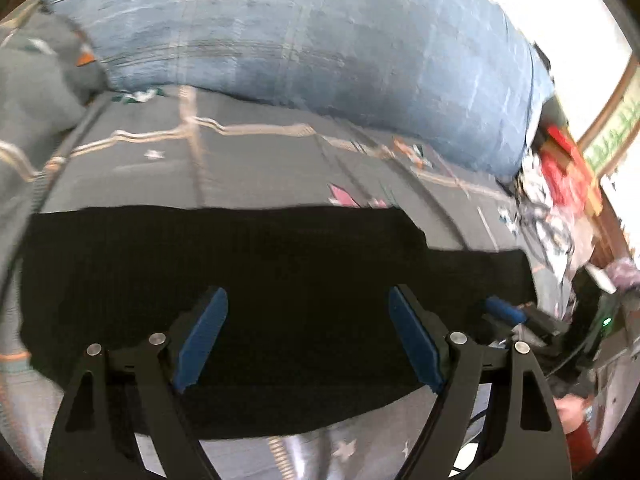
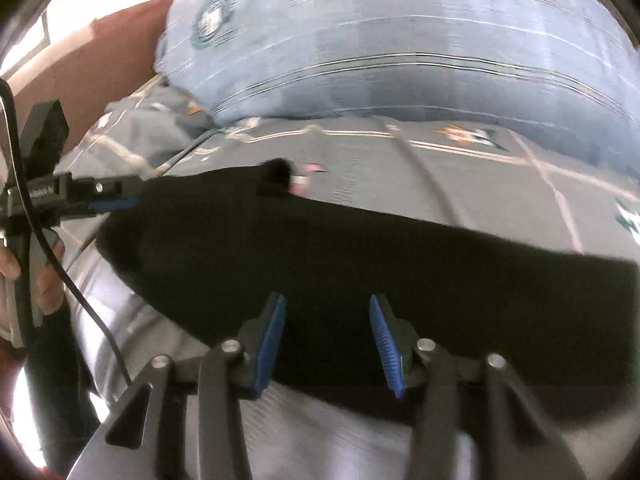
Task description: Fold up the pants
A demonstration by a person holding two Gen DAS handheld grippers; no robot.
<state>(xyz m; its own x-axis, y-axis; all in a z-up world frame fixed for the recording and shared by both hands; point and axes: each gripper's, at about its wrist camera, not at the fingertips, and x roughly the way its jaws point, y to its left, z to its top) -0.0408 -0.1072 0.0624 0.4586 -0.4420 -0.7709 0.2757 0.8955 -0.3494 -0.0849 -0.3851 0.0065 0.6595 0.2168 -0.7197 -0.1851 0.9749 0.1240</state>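
Observation:
Black pants (image 1: 248, 280) lie flat on a grey patterned bedsheet (image 1: 240, 168), folded into a wide band; they also show in the right wrist view (image 2: 320, 264). My left gripper (image 1: 308, 296) is open and empty, its blue pads (image 1: 204, 332) wide apart just above the pants. My right gripper (image 2: 328, 304) is open and empty over the near edge of the pants. The right gripper shows in the left wrist view (image 1: 504, 312) at the pants' right end. The left gripper shows side-on in the right wrist view (image 2: 116, 202) at the pants' left end.
A big blue striped pillow (image 1: 320, 40) lies along the far side of the bed, also in the right wrist view (image 2: 400, 48). A crumpled grey cover (image 1: 36, 80) sits far left. Red and white clutter (image 1: 560, 176) lies at the right. A black cable (image 2: 52, 256) hangs by my left hand.

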